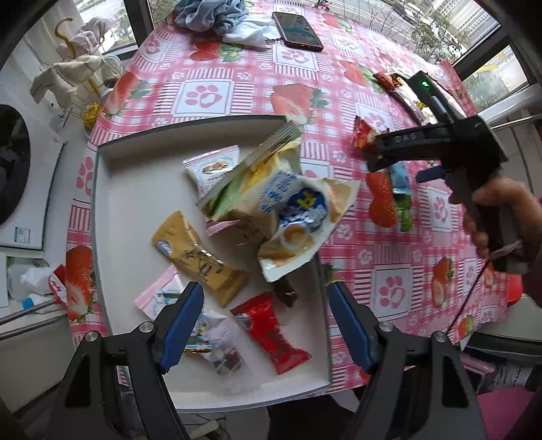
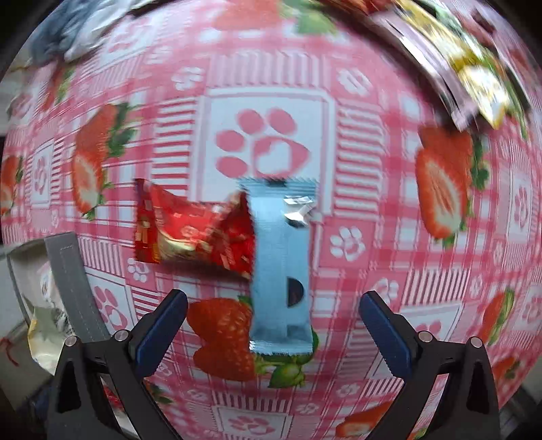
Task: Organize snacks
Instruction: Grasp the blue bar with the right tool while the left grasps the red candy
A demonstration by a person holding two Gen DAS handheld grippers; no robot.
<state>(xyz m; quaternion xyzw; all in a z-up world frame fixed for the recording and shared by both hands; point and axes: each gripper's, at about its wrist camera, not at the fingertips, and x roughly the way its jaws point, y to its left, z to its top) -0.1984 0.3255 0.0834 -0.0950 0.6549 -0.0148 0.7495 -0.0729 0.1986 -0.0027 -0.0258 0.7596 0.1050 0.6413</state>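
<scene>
Blue-padded fingers of my left gripper (image 1: 266, 325) fill the bottom of the left wrist view, spread wide with nothing between them, pointing down over a shallow white tray (image 1: 118, 210). Inside the tray lie several snacks: a red wrapped candy (image 1: 271, 333) just ahead of my fingers, a tan packet (image 1: 200, 260) beside it, a small pink-edged sachet (image 1: 159, 294) partly behind my left pad, a clear packet (image 1: 220, 345) close to the near edge, a white-and-pink packet (image 1: 211, 166) farther back, and a large cream bag with blue print (image 1: 288, 213) resting tilted over the tray's right rim.

My right gripper (image 2: 272, 330) also stands spread and empty, pointing down at the strawberry-and-paw tablecloth (image 2: 271, 135). Directly between its fingers, on the cloth, lies a light blue snack bar (image 2: 279, 267), lengthwise away from me. A red foil snack (image 2: 193, 230) lies crosswise, its right end touching the bar's left edge. A corner of the tray shows at the left edge of this view. More wrappers (image 2: 474, 67), blurred, lie at the upper right.

Farther across the table sit a phone (image 1: 298, 30) and a bundle of blue cloth (image 1: 210, 13).
</scene>
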